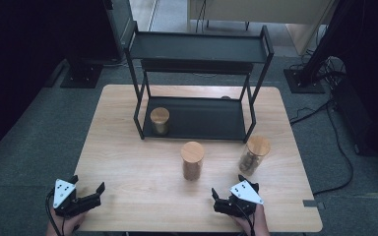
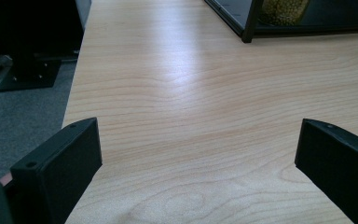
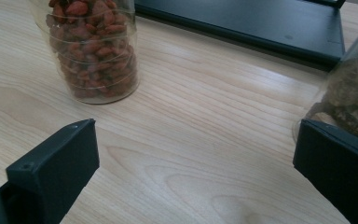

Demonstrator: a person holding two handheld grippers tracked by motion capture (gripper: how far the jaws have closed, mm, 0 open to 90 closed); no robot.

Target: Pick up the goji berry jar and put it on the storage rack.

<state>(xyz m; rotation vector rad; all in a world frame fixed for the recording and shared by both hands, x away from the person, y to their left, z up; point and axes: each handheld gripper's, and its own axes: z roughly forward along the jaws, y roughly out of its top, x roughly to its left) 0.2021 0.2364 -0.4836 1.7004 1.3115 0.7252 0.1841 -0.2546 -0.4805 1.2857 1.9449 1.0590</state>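
While right hand-held gripper (image 1: 228,190) gapes near jars (image 1: 192,161), left hand-held gripper (image 1: 86,186) gapes too.

In my right gripper view the red-berry jar (image 3: 93,51) is cut off at twelve o'clock, lid unseen, and the jar of brown pieces (image 3: 349,93) runs off at three o'clock. My left gripper view clips the yellow-filled jar (image 2: 284,11) at the top. From the high view, jar contents are too small to name.

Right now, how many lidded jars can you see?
3: one jar on the rack's lower shelf, one mid-table jar, one right jar near the right claw.
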